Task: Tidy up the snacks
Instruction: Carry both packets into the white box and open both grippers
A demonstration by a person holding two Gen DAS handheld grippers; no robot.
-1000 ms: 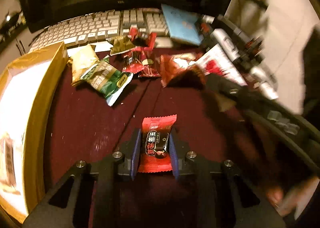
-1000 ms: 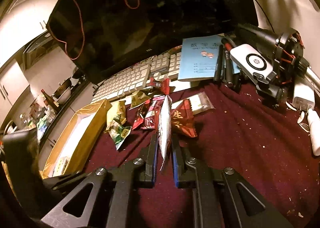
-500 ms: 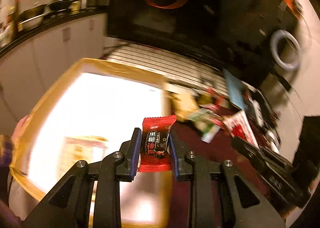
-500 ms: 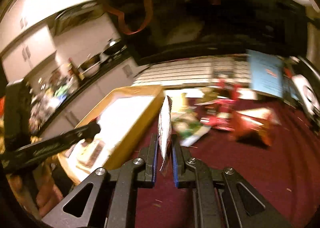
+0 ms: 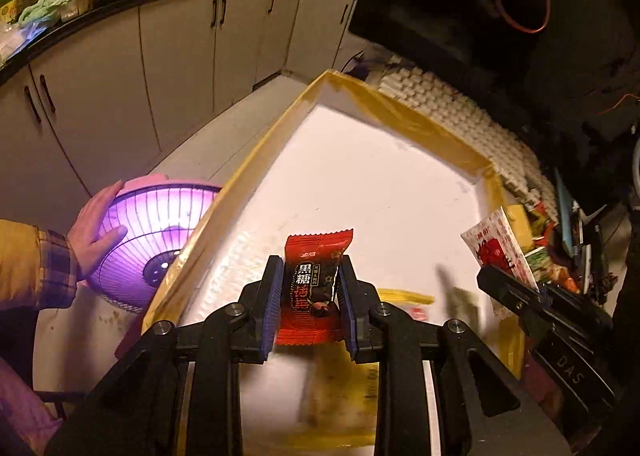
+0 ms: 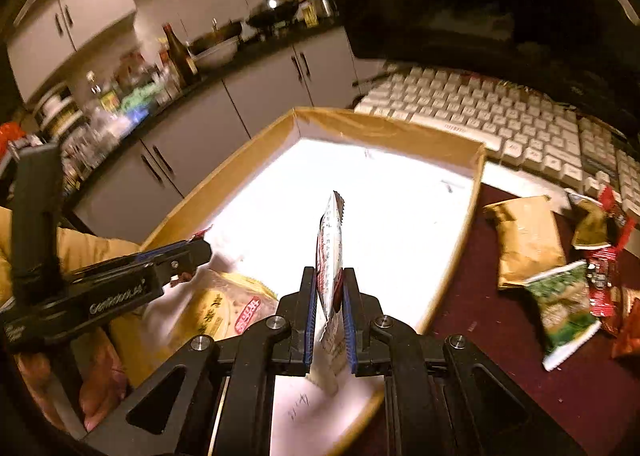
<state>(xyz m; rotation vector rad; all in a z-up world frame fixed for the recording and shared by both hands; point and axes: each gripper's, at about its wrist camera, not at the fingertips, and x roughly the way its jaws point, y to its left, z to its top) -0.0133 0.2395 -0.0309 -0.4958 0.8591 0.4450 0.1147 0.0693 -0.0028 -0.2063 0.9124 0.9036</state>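
Your left gripper is clamped on the light, crinkly red-and-black candy wrapper (grip the middle); your right gripper pinches a thin white-and-red sachet.

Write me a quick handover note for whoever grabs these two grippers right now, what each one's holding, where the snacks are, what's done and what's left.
Left gripper: shut on a red and black candy packet, held over the box.
Right gripper: shut on a white and red sachet, edge-up, also over the box.
Done: one yellow packet already lies in the box's near end.
Left: release both packets into the box, then fetch the loose snacks on the maroon cloth by the keyboard: a tan bag, a green packet, red wrappers.
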